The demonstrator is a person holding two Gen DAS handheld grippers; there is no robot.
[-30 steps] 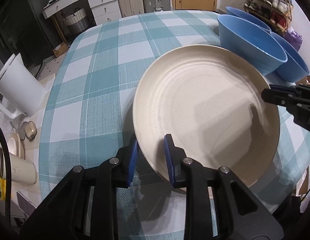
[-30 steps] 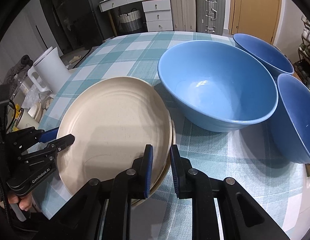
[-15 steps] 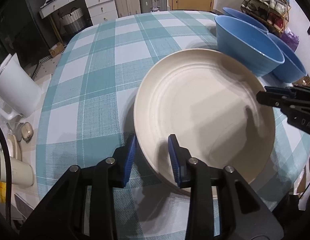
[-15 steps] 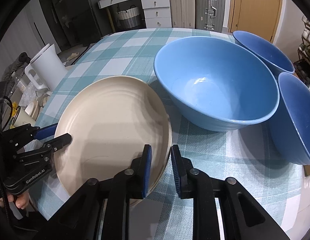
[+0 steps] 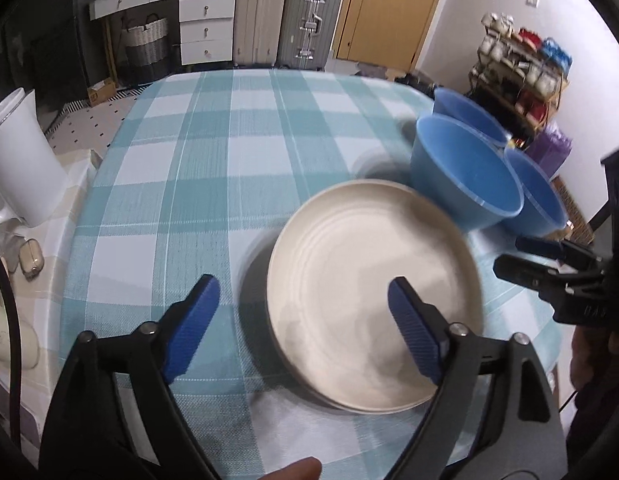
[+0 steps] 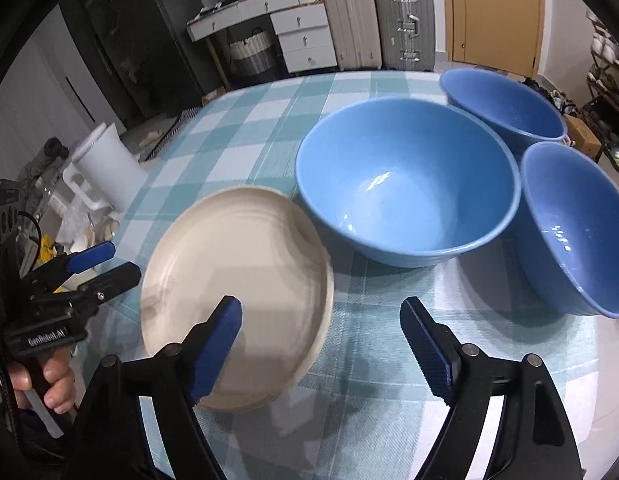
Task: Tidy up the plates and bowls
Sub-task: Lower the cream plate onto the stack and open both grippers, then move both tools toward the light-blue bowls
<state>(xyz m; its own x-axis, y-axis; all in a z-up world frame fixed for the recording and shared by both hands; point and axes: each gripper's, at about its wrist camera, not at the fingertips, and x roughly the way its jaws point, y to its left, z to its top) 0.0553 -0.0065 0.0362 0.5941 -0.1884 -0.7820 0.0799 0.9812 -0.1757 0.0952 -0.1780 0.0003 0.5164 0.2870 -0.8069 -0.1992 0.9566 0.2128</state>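
Cream plates [image 5: 373,300], stacked flat, lower center-right of left-wrist frame; 3 blue bowls [image 6: 407,184] upright, clustered upper right, nearest touching the plates.

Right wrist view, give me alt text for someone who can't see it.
The open right hand-held gripper hangs above a round cream plate on a teal checked tablecloth. Three blue bowls sit beyond, and the left hand-held gripper is at left.

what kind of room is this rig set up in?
Most likely a lived-in home dining area. A checked tablecloth covers the table holding a cream plate and blue bowls, with suitcases and a white drawer unit against the back wall.
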